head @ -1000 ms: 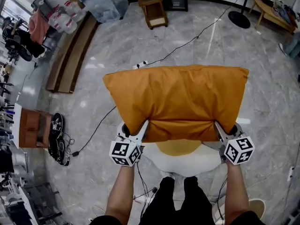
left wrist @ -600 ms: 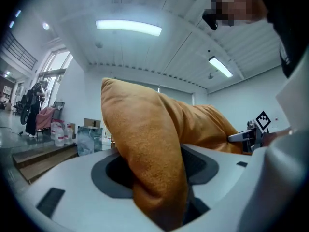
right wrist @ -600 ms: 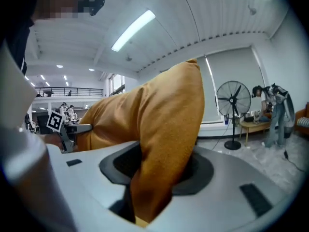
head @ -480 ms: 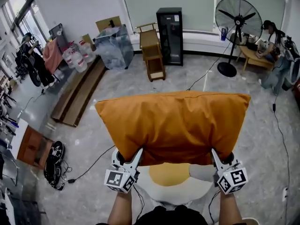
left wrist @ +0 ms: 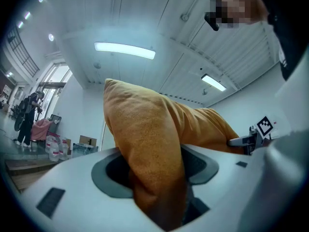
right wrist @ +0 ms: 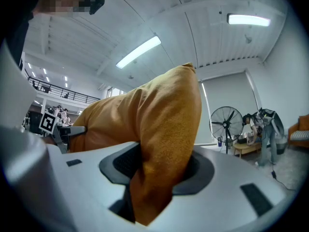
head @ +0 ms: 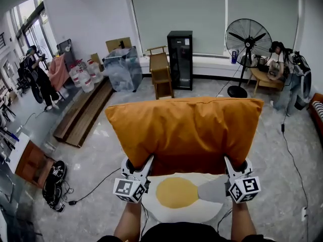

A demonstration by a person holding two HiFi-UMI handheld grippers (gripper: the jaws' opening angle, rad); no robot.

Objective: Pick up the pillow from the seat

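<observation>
Now the orange pillow is up in the air, clear of the seat, and spreads as a wide slab in front of the person, with its long edges running left to right. The left gripper has its lower left corner and the right gripper its lower right corner, each with its marker cube towards the camera.

In the left gripper view the jaws stand partly apart around a thick fold of orange cloth, and the dark pads press into it from both sides. The right gripper view shows the same: a bunched corner of the pillow fills the gap, and the pads are clamped against it. Each gripper also shows small at the far edge of the other's view, on the opposite corner.

The seat lies below the pillow, between the person's forearms; it is round and white with a yellow middle, and nothing rests on it.

Beyond, on the grey marble floor, stand a black cabinet, a wooden cart, a pedestal fan and some water jugs. One person stands at the far left, and another sits near the fan
</observation>
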